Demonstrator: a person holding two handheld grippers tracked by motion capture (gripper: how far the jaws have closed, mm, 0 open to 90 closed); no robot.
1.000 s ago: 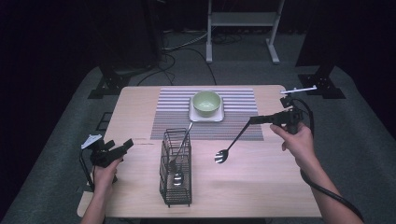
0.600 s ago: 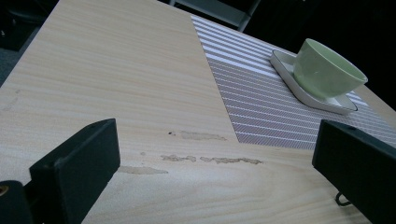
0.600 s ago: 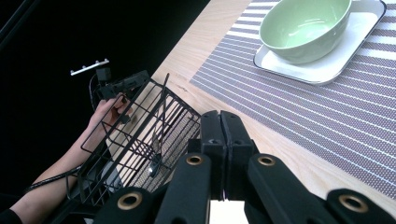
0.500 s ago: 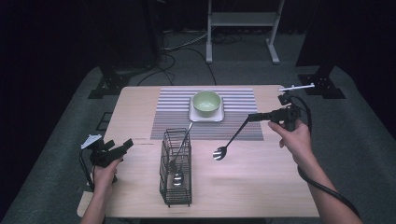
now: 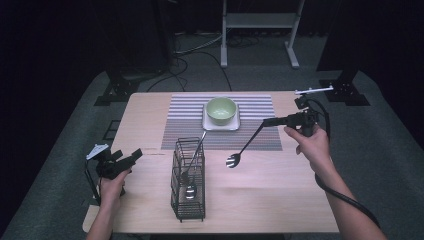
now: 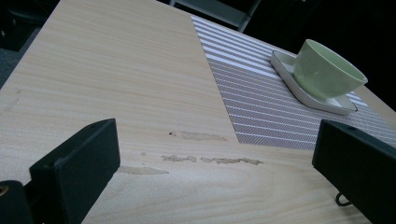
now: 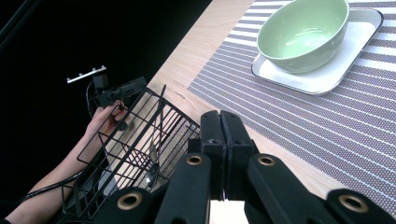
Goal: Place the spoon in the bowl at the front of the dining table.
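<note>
My right gripper (image 5: 274,121) is shut on the dark handle of a utensil (image 5: 246,145). The utensil slopes down and to the left, and its shiny head (image 5: 232,160) hangs low over the table, right of a black wire caddy (image 5: 189,180). A silver spoon (image 5: 194,162) leans inside the caddy. In the right gripper view the jaws (image 7: 222,119) are pressed together above the caddy (image 7: 135,149), and the utensil is hidden below them. My left gripper (image 5: 131,157) stands open near the table's left edge, holding nothing; its jaws (image 6: 217,144) are wide apart.
A green bowl (image 5: 221,110) sits on a white square plate (image 5: 220,125) on a striped placemat (image 5: 255,107) at the back middle. The bowl (image 6: 327,70) and the placemat (image 6: 261,107) are ahead of the left gripper. A metal stand (image 5: 255,22) is on the floor beyond the table.
The right gripper and its utensil have drifted slightly left and away from me, the head moving with them. The left gripper has stayed put.
</note>
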